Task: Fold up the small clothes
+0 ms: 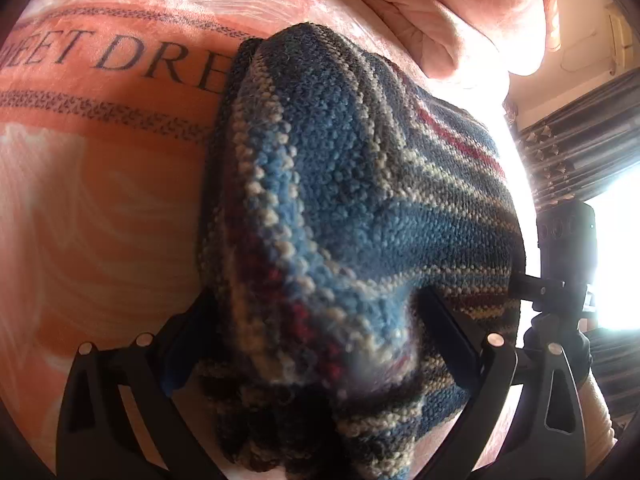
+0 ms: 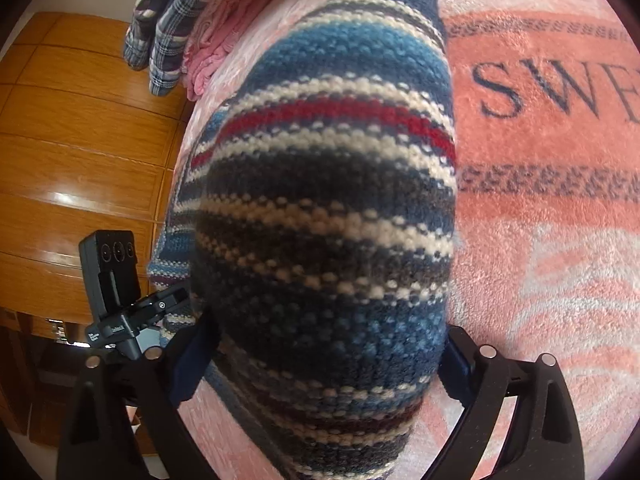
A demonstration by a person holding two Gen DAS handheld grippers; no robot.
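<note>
While both tools are engaged with one garment, the entries run as follows.

Item: striped knit garment, woollen, banded in navy, mid-blue, cream and red; seen from the other side as the same piece.

Location: over a bed, lifted off a pink blanket printed with dark lettering; the blanket also fills 1 to 5 o'clock in the right wrist view.

Left hand-held gripper: fingers at 7 and 5 o'clock of its view, closed onto a bunched fold of the knit, which swells up from between them toward 12 o'clock and hides most of the finger length. One dark finger presses into the cloth's right flank.

Right hand-held gripper: fingers at 7 and 5 o'clock, clamped on the knit's lower edge; the cloth rises from the grip to a point near 12 o'clock. A blue pad touches the fabric's left side.

Cross-sighting: each view catches the other tool's black camera unit, at 3 o'clock and at 8 o'clock.

Surroundings: pink quilt at 1 o'clock; plaid and pink clothes heaped at 11 o'clock; wooden floor at 9 o'clock.
</note>
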